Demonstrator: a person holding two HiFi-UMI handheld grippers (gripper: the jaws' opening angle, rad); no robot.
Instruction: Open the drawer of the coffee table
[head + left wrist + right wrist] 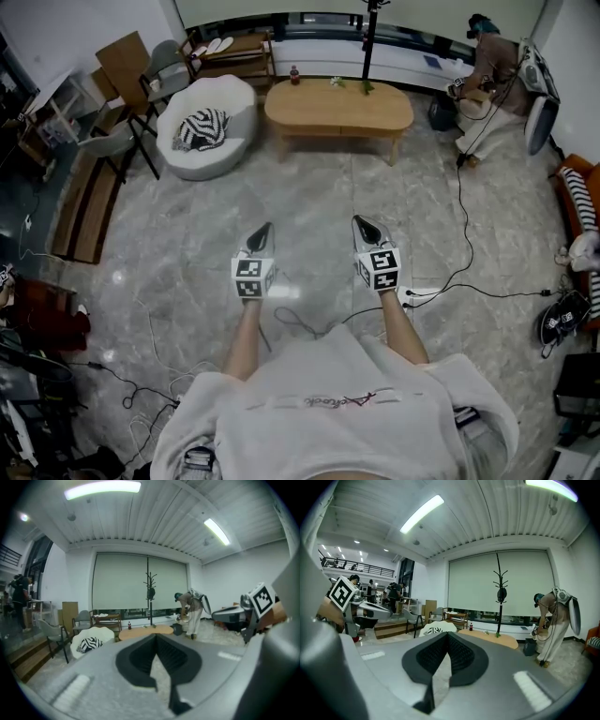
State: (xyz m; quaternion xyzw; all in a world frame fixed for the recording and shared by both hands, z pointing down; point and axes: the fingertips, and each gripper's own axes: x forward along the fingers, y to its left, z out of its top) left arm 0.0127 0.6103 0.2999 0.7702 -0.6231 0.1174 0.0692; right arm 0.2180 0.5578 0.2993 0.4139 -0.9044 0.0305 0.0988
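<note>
head view, left to right. low wooden bench (82, 202), 9 o'clock, on the marble floor (187, 277). grey chair (111, 142), 10 o'clock. white round seat (220, 155) with a striped cushion (202, 127) in it, 11 o'clock, near the table's left end. left gripper (264, 230), held out low at centre, jaws closed together with nothing between them, tips toward 12 o'clock. coffee table (337, 108), light wood, oval top, 12 o'clock, well apart from both grippers; its drawer cannot be made out. small bottle (294, 75) upright at the table's far left edge. right gripper (362, 223), beside the left, jaws likewise closed and empty, also pointing at 12 o'clock. person (489, 61) bent over, 1 o'clock, beyond the table's right end. black cable (459, 211) trailing across the floor, 3 o'clock.
</note>
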